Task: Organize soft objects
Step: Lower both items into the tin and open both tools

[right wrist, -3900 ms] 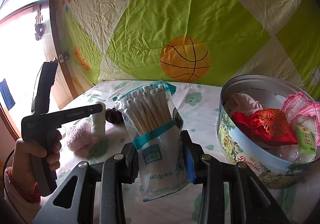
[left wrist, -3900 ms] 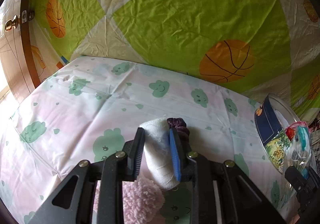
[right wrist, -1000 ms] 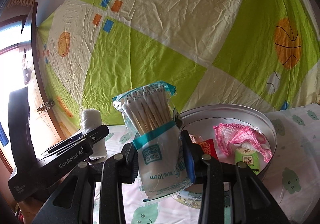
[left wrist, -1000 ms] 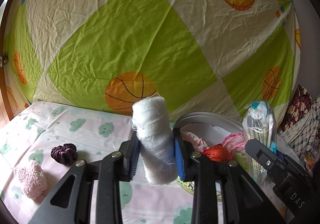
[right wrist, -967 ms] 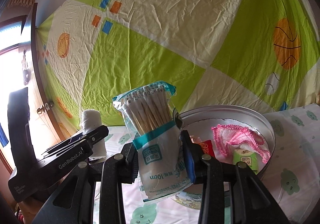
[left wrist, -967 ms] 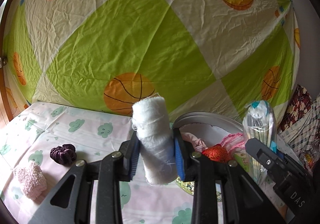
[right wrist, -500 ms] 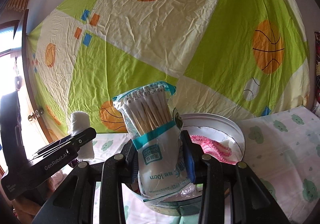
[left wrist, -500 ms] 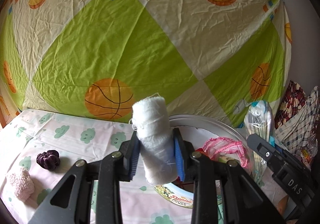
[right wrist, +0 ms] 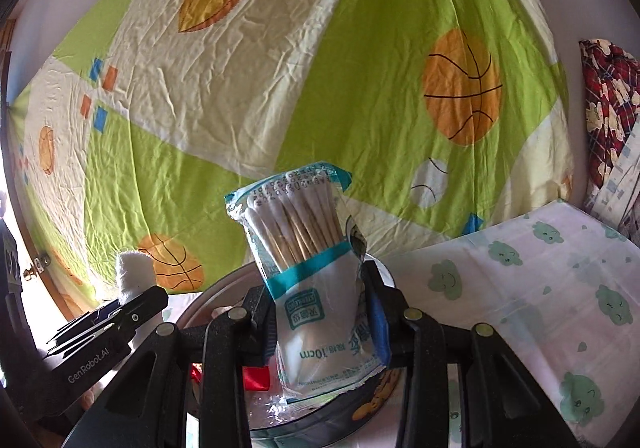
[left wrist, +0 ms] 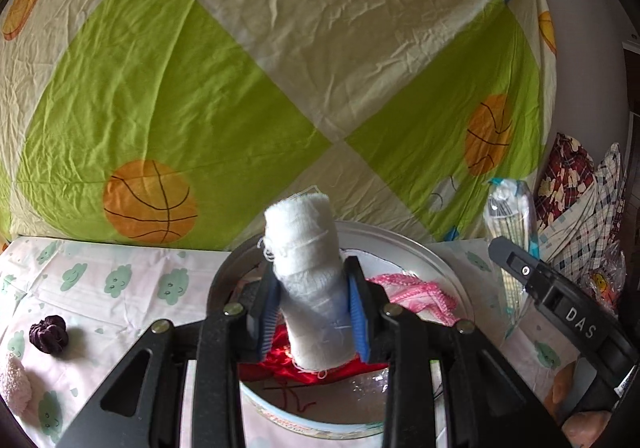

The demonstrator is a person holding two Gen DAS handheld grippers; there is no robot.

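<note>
Currently left gripper (left wrist: 314,314) is clamped on the gauze roll (left wrist: 310,284), roll upright between the blue pads, top sticking out above them. Directly under and ahead of it: the round tin (left wrist: 440,260), with red cloth (left wrist: 280,362) and pink knit (left wrist: 412,290) inside. Off to its left on the cloud-print sheet (left wrist: 120,288): dark scrunchie (left wrist: 49,333) and a pink fuzzy piece (left wrist: 14,384), well apart from the tin.

Right gripper (right wrist: 324,322) is clamped on the swab bag (right wrist: 316,280), bag upright, swab heads up. Tin rim (right wrist: 212,294) sits just below and behind its fingers. Left gripper with the roll shows at its lower left, close alongside.
</note>
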